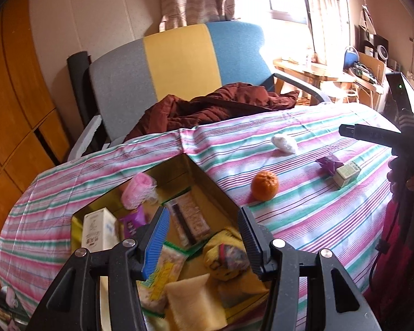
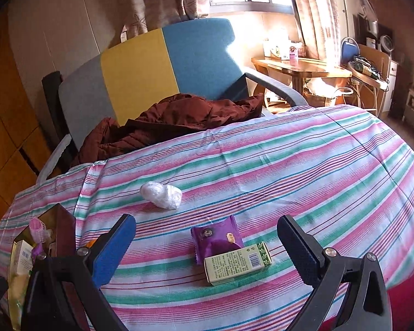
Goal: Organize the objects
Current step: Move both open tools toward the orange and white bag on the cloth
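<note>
My left gripper hangs open over a cardboard box that holds several snack packets, a white carton and a pink roll; nothing sits between its fingers. On the striped cloth to the right lie an orange, a white plastic wad, a purple packet and a green-white carton. My right gripper is open above the purple packet and the green-white carton, both between its spread fingers. The white plastic wad lies beyond. The box shows at the left edge.
The striped cloth covers the table. Behind it stands a grey, yellow and blue armchair with a dark red jacket on the seat. A wooden side table and cluttered shelves are at the far right under the window.
</note>
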A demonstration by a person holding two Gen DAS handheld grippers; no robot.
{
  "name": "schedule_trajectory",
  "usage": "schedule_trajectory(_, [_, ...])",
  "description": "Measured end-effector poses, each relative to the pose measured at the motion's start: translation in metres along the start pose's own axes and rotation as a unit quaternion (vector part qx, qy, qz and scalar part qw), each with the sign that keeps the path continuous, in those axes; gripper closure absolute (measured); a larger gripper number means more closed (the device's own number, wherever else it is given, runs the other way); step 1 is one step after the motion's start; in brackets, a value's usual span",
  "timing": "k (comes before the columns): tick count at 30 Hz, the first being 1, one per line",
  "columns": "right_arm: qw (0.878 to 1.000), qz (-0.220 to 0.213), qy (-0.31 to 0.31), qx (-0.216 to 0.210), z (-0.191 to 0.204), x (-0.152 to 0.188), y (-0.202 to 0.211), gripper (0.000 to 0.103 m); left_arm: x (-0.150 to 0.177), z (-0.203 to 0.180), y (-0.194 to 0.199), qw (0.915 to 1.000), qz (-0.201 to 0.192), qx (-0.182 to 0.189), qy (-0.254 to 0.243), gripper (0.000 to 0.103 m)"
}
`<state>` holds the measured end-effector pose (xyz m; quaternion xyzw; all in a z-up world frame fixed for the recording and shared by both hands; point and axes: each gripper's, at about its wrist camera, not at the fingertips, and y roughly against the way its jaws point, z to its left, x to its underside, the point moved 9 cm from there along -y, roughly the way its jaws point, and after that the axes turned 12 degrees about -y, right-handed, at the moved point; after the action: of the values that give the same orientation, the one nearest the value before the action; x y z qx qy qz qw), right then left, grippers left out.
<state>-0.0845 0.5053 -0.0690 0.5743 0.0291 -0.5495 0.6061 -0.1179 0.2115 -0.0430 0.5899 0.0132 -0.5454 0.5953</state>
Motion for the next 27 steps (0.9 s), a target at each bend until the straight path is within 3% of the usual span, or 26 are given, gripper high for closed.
schedule_trajectory(12, [0.999, 0.005, -0.047, -0.009, -0.015, -0.006, 0.002, 0.000, -0.047, -0.052, -0.054, 0.9960, 0.016, 0.086, -0.021, 0.051])
schedule_trajectory(19, [0.995, 0.013, -0.097, -0.020, -0.030, -0.011, 0.002, 0.000, -0.053, -0.075, -0.101, 0.9907, 0.060, 0.110, -0.053, 0.051])
schedule_trajectory(23, [0.991, -0.002, -0.132, -0.016, -0.047, -0.019, 0.008, 0.000, -0.045, -0.081, -0.132, 0.9849, 0.106, 0.130, -0.044, 0.051])
schedule_trajectory(27, [0.976, -0.032, -0.216, -0.011, -0.085, -0.034, 0.018, 0.000, -0.039, -0.081, -0.149, 0.9824, 0.125, 0.132, -0.041, 0.051])
